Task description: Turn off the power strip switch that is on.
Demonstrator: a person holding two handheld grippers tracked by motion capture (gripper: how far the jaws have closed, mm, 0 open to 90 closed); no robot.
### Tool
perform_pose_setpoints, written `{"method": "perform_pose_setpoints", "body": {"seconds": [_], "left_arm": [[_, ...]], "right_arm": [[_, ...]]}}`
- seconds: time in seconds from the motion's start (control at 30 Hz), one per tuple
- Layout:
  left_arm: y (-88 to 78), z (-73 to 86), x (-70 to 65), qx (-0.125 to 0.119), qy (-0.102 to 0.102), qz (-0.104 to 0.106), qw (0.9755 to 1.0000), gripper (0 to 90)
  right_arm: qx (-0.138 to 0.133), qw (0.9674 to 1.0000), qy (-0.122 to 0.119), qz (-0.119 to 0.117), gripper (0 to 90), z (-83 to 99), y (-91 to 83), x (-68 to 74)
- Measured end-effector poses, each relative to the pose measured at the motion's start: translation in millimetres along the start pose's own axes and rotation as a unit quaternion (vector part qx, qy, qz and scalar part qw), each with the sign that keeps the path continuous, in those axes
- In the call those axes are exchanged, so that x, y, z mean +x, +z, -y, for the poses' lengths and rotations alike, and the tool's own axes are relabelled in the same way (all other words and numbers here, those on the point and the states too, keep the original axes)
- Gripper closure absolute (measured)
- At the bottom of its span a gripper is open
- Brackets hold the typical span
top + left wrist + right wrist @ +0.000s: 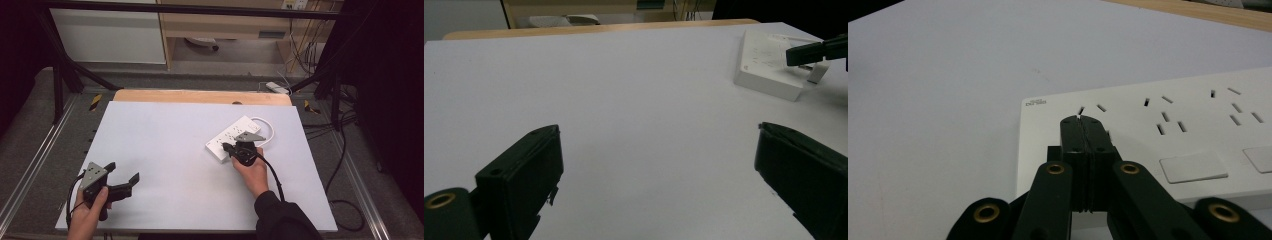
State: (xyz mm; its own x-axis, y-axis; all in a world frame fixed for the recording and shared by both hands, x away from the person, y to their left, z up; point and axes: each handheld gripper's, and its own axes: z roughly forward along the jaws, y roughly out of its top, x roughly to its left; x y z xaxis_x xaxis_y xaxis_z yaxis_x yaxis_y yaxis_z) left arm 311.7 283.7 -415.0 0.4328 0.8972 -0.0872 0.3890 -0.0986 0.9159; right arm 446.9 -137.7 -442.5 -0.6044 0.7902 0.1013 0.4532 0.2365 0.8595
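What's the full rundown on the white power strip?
The power strip is a flat, white, plastic-looking bar, lying face up and diagonal on the right half of the grey table. Its top carries several groups of socket slots, two rectangular buttons and small lettering at one corner. A white cable loops from its far end. The right gripper, jaws closed together, has its tips at a socket slot near the near end; actual contact can't be confirmed.

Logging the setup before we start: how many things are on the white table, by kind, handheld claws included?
Power strip: 1
Left claw, open: 1
Right claw, shut, over the strip: 1
Total: 3
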Motion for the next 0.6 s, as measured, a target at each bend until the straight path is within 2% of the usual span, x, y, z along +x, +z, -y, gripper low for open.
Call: {"method": "perform_pose_setpoints", "body": {"seconds": [0.13,0.27,0.37,0.47,0.53,0.6], "left_arm": [[0.3,0.2,0.0,0.0,-0.001,0.001,1.0,5.3],[0.5,0.4,0.0,0.002,0.001,0.002,1.0,5.2],[0.4,0.5,-0.4,0.001,-0.001,0.002,1.0,5.3],[0.5,0.4,-0.1,0.001,-0.001,0.001,1.0,5.3],[0.4,0.4,0.0,0.003,0.001,0.002,1.0,5.3],[-0.3,0.4,0.0,0.002,0.0,0.001,1.0,5.3]], "right_arm": [[0.001,1.0,0.003,-0.002,87.5,-1.1,-0.4,0.0],[0.0,1.0,0.002,-0.006,80.2,-2.0,-0.4,0.1],[0.003,1.0,0.0,-0.006,69.3,-1.5,0.1,1.8],[-0.004,1.0,0.008,0.0,54.3,-3.9,-1.3,2.0],[-0.006,0.9997,0.014,0.017,41.2,-6.5,-2.3,1.1],[-0.006,0.9994,0.017,0.028,33.1,-9.1,-3.4,1.6]]}}
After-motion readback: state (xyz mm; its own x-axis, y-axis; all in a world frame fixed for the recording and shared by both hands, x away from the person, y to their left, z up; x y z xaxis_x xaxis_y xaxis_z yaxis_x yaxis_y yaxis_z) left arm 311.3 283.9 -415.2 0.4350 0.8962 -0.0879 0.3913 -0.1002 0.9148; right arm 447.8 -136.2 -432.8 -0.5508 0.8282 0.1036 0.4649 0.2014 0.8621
